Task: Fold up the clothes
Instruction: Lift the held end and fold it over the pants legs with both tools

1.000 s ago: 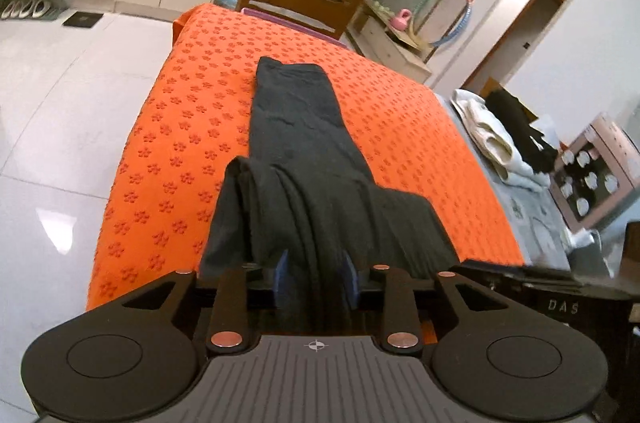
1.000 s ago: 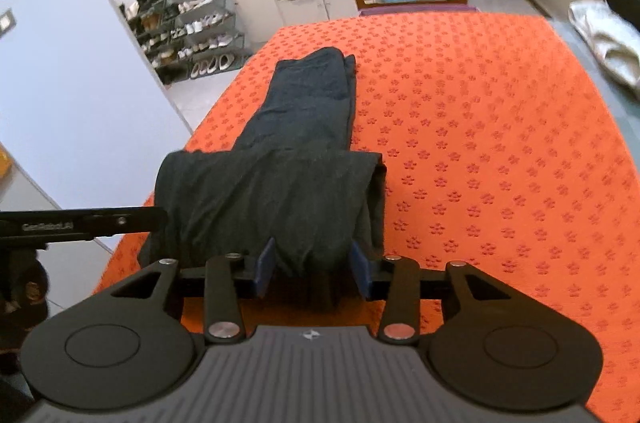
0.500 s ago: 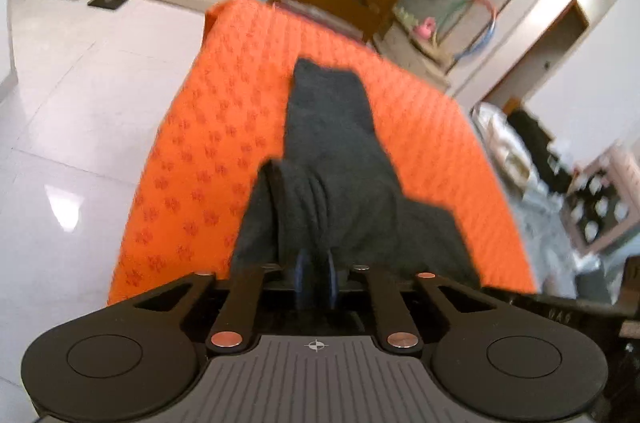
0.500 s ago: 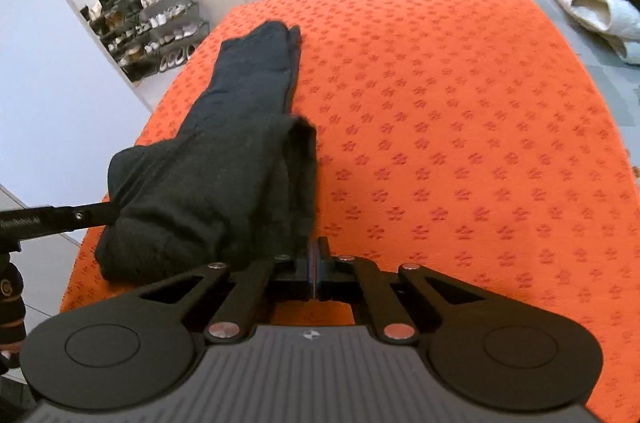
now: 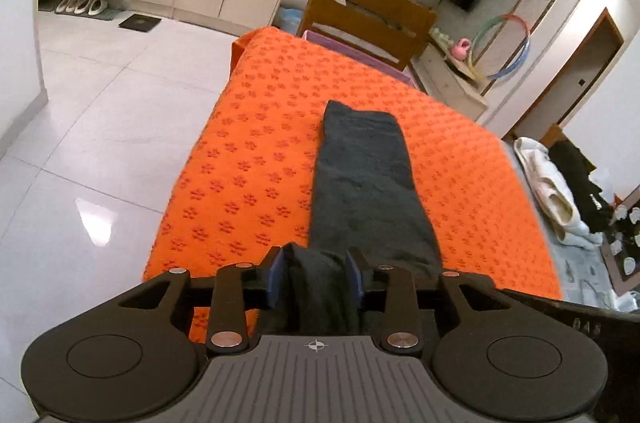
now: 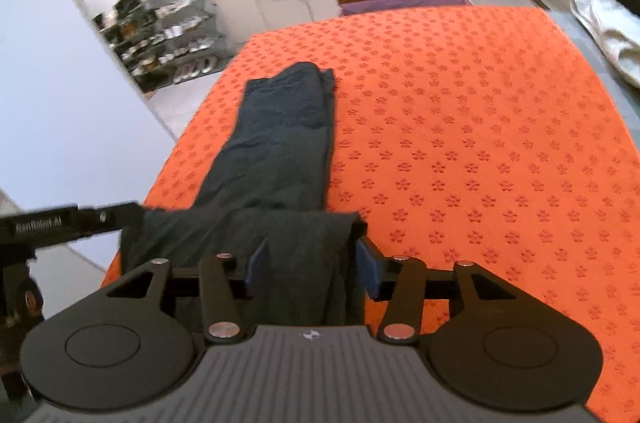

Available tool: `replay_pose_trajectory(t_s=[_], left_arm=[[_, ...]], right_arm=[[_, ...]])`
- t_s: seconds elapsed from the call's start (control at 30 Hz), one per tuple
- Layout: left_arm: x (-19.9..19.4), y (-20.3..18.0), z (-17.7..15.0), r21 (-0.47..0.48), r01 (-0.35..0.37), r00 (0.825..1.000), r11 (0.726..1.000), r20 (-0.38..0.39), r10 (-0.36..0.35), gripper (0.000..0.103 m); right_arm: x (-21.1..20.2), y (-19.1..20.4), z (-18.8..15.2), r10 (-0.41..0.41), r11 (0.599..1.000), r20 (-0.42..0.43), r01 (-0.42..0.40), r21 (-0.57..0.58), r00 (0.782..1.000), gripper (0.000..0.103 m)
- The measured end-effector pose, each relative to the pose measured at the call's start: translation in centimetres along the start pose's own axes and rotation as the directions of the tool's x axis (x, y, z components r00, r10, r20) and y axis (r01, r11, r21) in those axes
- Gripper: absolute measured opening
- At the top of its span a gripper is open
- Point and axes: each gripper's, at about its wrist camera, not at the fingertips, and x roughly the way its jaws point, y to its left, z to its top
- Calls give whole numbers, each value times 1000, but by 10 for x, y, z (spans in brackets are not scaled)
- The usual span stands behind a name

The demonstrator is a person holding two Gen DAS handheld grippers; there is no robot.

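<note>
Left gripper (image 5: 316, 275) half open, jaws just opened, with the bunched near end of the dark trousers (image 5: 364, 179) loose between the pads. Trousers laid lengthwise on the left part of the orange surface (image 5: 248, 159), far end flat. Right gripper (image 6: 312, 265) wider, also just opened, same near end between its jaws, not pinched. Probably resetting the hold before the lengthwise fold. Next: close firmly on both near corners, lift evenly, carry toward the far end.

The dark pants (image 5: 360, 183) are soft, matt cloth. The orange cover (image 5: 248, 159) is bumpy cloth with little raised flowers. The floor (image 5: 92, 127) is smooth, shiny tile. The chair (image 5: 368, 19) is brown wood. The left gripper (image 5: 316, 275) is matt black plastic with shiny round metal pins and blue pads (image 5: 277, 277).
</note>
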Motion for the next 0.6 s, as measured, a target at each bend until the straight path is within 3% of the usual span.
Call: replay_pose_trajectory(t_s=[0.13,0.27,0.4,0.5,0.6], left_arm=[[5,-1,-7,68,-31,999,997,-7,32,27],[10,4,-14,90,-48,999,995,-11,50,27],[2,10,-11,45,-31,999,999,14,30,28],[-7,16,-8,5,-10,999,1000,37,10,26],[-20,18,-9,21,36,999,999,40,-37,26]], right_arm=[[18,0,1,15,999,-26,-14,29,1000,54],[27,5,-9,-105,991,-25,102,-87,994,54],[21,3,-9,-179,976,-3,177,-128,984,54],[8,8,-6,-170,972,34,173,-157,985,54],[-6,18,-6,-94,974,55,104,-201,994,54]])
